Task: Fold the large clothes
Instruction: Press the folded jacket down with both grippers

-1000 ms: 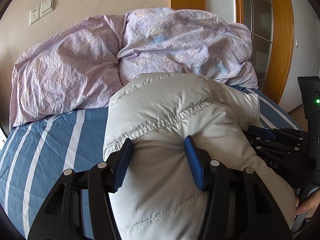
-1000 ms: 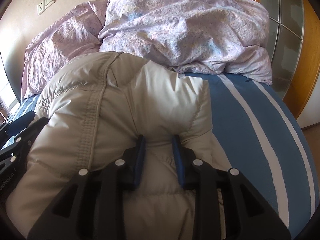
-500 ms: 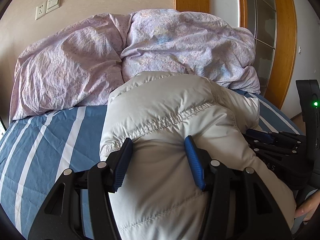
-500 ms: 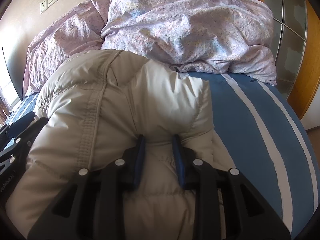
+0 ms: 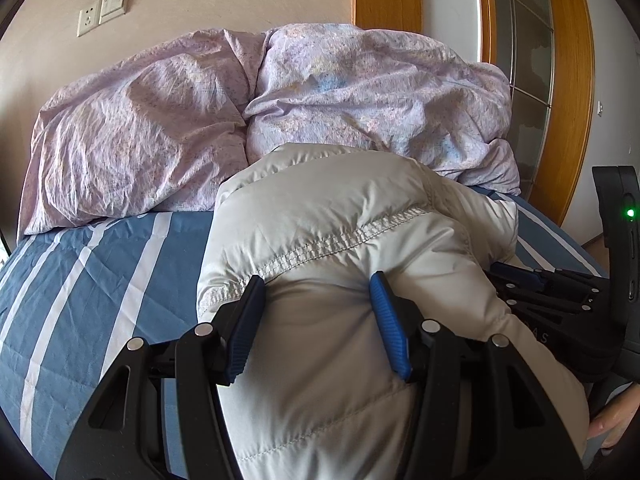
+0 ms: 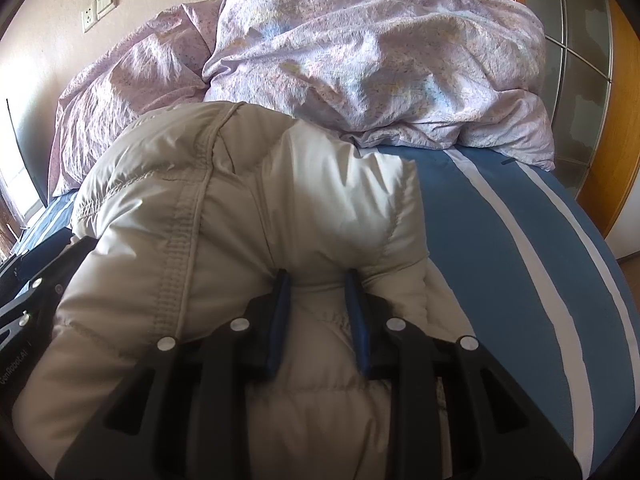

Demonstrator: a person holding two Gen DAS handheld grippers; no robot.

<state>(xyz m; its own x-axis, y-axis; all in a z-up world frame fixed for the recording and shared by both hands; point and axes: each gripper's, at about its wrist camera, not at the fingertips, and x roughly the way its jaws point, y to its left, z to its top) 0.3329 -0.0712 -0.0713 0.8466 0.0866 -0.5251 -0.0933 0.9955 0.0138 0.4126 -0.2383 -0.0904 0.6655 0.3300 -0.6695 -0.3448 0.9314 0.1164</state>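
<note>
Squeezing the puffy coat (image 5: 340, 240), both the left gripper (image 5: 318, 304) and right gripper (image 6: 318, 300) might slip off the slick cloth.

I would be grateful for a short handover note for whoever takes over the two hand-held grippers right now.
Left hand-held gripper: shut on a thick fold of the pale puffer jacket.
Right hand-held gripper: shut on a narrower bunch of the same jacket.
Jacket: bunched, its far end on the blue striped bed sheet, in front of the lilac duvet.
Done: both grips taken.
Left: lay the jacket over, flatten the fold, release.
</note>
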